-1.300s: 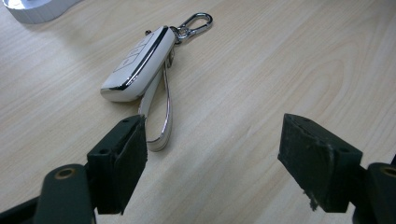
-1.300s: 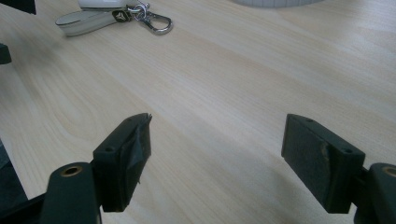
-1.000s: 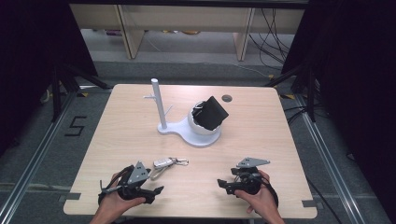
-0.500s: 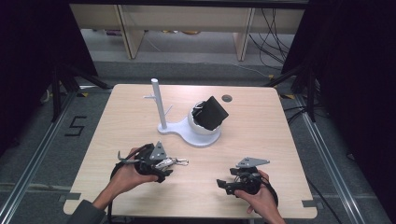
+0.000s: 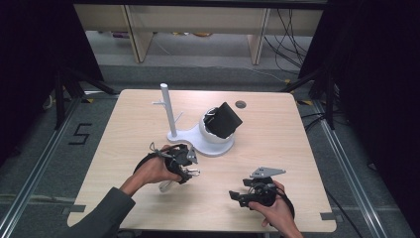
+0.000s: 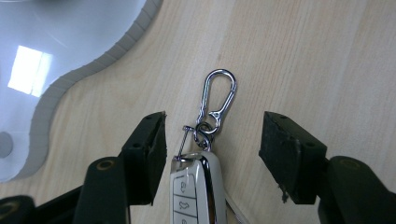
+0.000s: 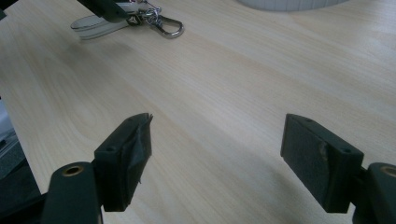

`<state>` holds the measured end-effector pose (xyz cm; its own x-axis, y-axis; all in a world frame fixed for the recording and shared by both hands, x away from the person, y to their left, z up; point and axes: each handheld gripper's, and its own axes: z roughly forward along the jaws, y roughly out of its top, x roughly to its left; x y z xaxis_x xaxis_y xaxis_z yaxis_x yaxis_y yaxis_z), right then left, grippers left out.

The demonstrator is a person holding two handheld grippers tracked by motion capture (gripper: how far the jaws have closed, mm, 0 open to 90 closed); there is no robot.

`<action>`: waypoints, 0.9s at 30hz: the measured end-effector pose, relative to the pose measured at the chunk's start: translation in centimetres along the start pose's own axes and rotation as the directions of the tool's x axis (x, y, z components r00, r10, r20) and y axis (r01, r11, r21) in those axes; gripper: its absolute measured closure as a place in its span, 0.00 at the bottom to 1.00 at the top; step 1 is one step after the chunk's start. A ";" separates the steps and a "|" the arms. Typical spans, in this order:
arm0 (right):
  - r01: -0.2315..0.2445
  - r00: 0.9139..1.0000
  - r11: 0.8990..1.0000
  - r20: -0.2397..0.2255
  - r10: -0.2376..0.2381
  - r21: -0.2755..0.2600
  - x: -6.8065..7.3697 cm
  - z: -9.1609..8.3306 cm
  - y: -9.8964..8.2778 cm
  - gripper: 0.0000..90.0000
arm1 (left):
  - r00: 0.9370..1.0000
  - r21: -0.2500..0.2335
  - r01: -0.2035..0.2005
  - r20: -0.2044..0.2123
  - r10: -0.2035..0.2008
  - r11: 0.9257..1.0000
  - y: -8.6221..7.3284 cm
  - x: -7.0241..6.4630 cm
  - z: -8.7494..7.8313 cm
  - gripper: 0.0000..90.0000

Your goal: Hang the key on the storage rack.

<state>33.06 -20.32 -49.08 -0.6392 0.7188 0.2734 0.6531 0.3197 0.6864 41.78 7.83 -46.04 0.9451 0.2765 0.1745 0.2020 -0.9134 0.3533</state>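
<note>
A white car key fob [image 6: 198,191] with a silver carabiner [image 6: 219,95] lies flat on the wooden table. My left gripper [image 6: 215,135] is over it, one jaw on each side of the fob's ring end. The jaws have just been closing, but both pads still stand clear of the fob. In the high view the left gripper [image 5: 185,166] covers most of the fob [image 5: 167,185]. My right gripper [image 5: 236,196] rests near the front right, open, with only bare table between its jaws [image 7: 217,140]. The right gripper view shows the fob [image 7: 93,25] farther off.
A white stand with an upright post [image 5: 168,111] and a rounded base [image 5: 213,146] sits just behind the fob, its edge [image 6: 56,42] close to my left jaw. A black box-like object [image 5: 224,120] sits tilted on the stand's dome. A round hole [image 5: 240,104] marks the table's far side.
My left hand has travelled from the front left of the table to over the key fob, and its jaws have narrowed. The right hand has not moved.
</note>
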 end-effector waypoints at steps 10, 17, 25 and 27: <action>-0.007 1.000 1.000 -0.008 0.007 0.008 0.1 0.1 0.0 0.29 | 0.998 0.093 -0.048 0.041 0.045 0.994 1.0 1.2 1.5 0.53; -0.001 1.000 1.000 -0.011 0.001 0.006 0.0 0.1 0.0 0.29 | 0.993 0.157 -0.092 0.084 0.079 0.983 1.6 1.4 2.4 0.58; 0.006 1.000 1.000 -0.013 -0.006 0.000 -0.1 0.1 0.1 0.29 | 0.989 0.188 -0.096 0.125 0.074 0.977 2.1 1.5 2.8 0.67; 0.003 1.000 1.000 -0.016 -0.003 0.004 0.0 0.1 0.1 0.29 | 0.987 0.214 -0.111 0.137 0.082 0.970 2.3 1.6 3.0 0.69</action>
<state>33.11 -20.24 -49.10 -0.6472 0.7082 0.2821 0.6532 0.3244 0.6842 44.52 5.30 -47.70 0.9848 0.1568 0.0750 0.1465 -0.9811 0.1267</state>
